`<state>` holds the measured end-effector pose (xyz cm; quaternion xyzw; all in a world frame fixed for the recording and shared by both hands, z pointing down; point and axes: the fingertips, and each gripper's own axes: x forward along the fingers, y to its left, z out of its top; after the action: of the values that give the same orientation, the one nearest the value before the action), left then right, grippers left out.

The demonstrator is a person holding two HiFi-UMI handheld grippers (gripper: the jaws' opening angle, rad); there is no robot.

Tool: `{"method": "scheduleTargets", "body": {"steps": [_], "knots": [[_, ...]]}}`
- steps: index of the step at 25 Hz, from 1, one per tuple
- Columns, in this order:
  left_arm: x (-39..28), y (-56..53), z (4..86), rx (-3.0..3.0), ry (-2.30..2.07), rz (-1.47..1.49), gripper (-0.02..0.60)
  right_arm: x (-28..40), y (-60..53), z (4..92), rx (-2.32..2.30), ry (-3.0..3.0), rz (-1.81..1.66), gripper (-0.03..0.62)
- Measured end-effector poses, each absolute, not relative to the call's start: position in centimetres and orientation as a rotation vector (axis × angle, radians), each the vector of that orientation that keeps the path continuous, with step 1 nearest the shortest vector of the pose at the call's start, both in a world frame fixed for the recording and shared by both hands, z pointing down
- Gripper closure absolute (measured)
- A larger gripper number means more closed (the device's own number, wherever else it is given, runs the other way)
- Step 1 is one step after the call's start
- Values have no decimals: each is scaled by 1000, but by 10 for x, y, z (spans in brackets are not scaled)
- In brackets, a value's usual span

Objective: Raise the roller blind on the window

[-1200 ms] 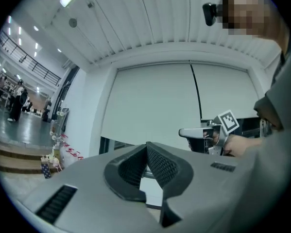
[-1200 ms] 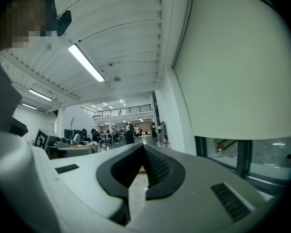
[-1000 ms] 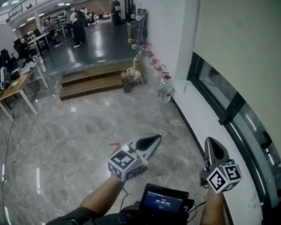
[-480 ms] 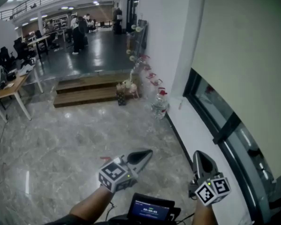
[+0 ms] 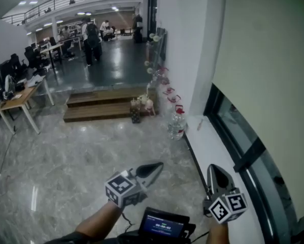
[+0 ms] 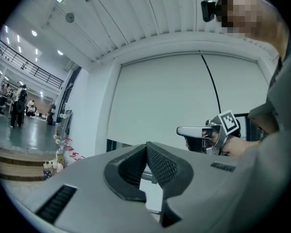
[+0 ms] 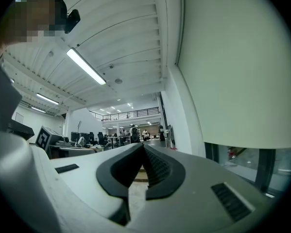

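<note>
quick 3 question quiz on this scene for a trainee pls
1. True or false: the left gripper is clamped on a cord.
2. The blind covers: a) none of the window; b) most of it, glass bare at the bottom; c) all of it.
3. What stands on the floor by the sill's far end?
Key: 1 false, it is shut and empty; 2 b; 3 a bottle.
</note>
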<state>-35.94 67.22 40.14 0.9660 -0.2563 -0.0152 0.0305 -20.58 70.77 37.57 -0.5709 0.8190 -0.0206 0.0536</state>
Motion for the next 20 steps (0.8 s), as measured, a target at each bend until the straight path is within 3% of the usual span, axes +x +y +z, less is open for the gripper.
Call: {"method": "scheduleTargets", "body": {"steps": [9, 20], "knots": [[-279, 631, 406, 2977, -782, -47, 591, -134, 663, 380, -1685, 2512, -49, 585], [-237, 587, 414, 2960, -818, 6, 591, -93, 625, 394, -1664, 2476, -119, 585]]}}
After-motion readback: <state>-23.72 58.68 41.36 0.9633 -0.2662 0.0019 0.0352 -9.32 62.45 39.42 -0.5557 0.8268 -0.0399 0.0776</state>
